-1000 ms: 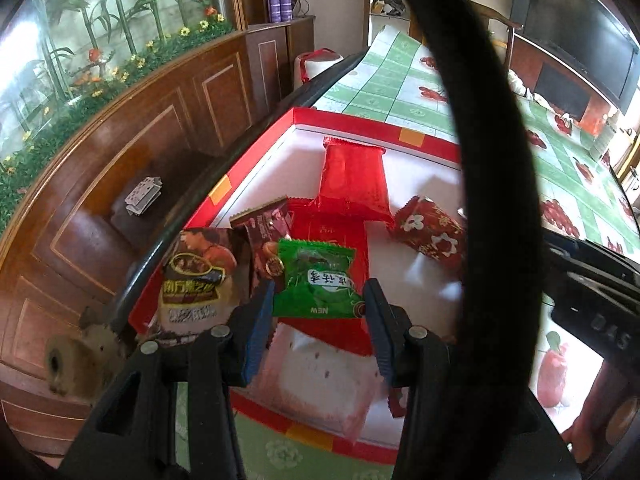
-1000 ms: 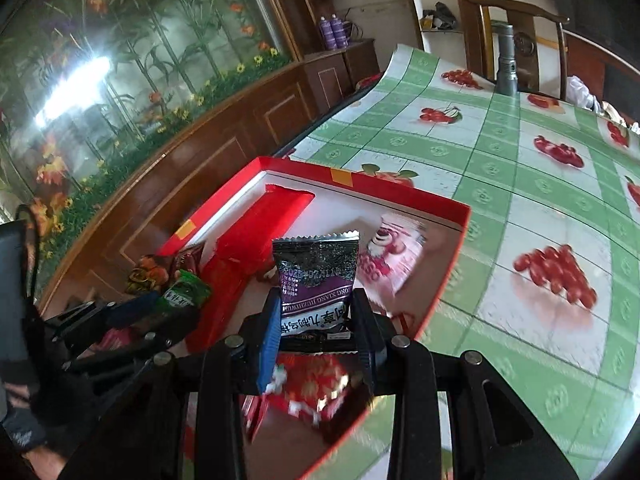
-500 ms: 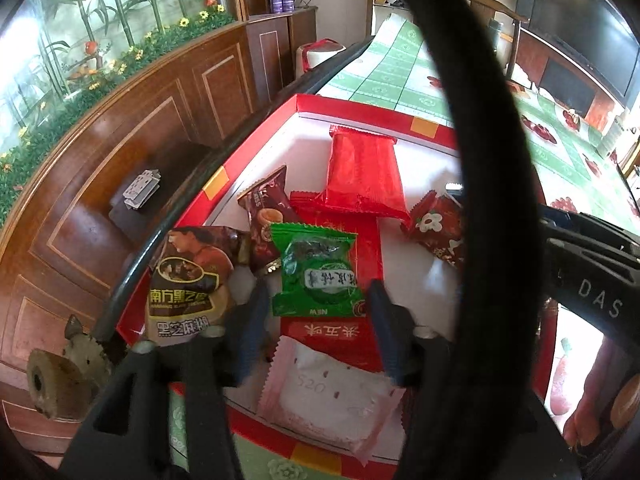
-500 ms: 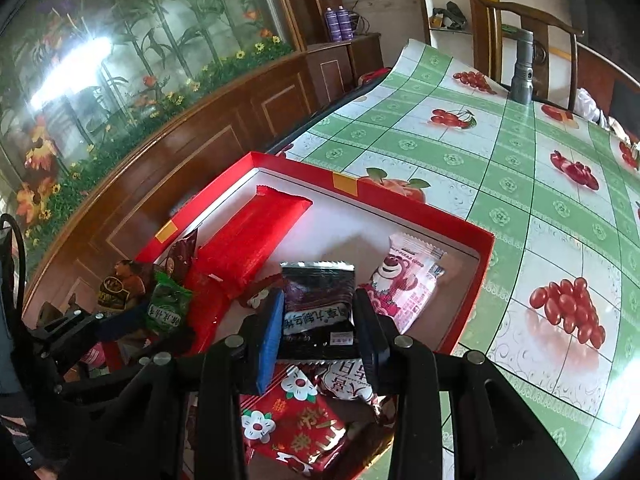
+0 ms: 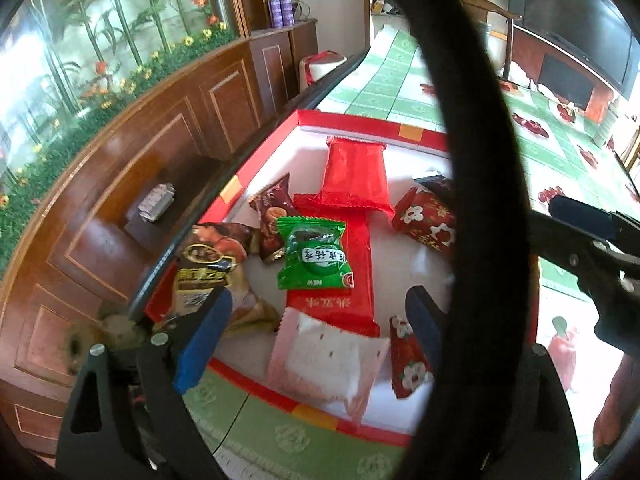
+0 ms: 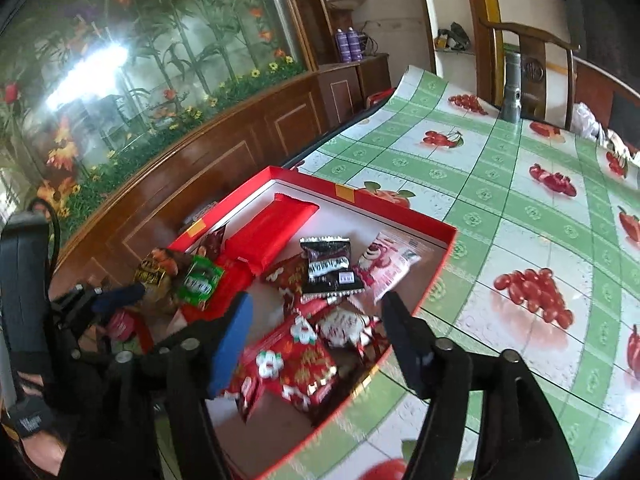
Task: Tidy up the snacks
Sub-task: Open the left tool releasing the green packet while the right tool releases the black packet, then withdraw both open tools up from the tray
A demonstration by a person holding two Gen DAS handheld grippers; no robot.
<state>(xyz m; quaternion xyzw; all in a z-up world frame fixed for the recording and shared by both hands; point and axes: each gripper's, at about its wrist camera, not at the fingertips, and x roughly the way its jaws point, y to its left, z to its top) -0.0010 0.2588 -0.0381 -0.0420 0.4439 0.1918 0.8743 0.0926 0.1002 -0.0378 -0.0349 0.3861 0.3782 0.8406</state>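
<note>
Left gripper (image 5: 316, 314): jaws opening, blue-padded fingers (image 5: 202, 340) spread wide at the bottom of the left wrist view, nothing pinched. Between and below them, a pale pink packet (image 5: 328, 360) lies flat at the near edge of the red box (image 5: 360, 124). Just above it, lower centre, a green packet (image 5: 314, 254) rests on a flat red packet with gold lettering (image 5: 360, 264). Left of the green one, a small brown wrapper (image 5: 272, 216) and a larger brown pouch (image 5: 212, 260) leaning on the box's left wall. Upper centre, a long red packet (image 5: 354, 174). Centre right, a red floral packet (image 5: 426, 216); a second one, lower right (image 5: 408, 360), sits by the right finger. A thick black cable (image 5: 472, 160) arcs down the right half of the frame.

Right gripper (image 6: 316, 322): jaws opening, fingers (image 6: 234, 344) apart at lower centre of the right wrist view, holding nothing. Above the gap, centre frame, a black packet (image 6: 330, 266) lies in the box, a pink bear-print packet (image 6: 386, 264) just right of it. Red floral packets (image 6: 296, 364) heap below, between the fingers. The box sits on a green-checked tablecloth with fruit prints (image 6: 500, 208). The left gripper shows at the left edge.
</note>
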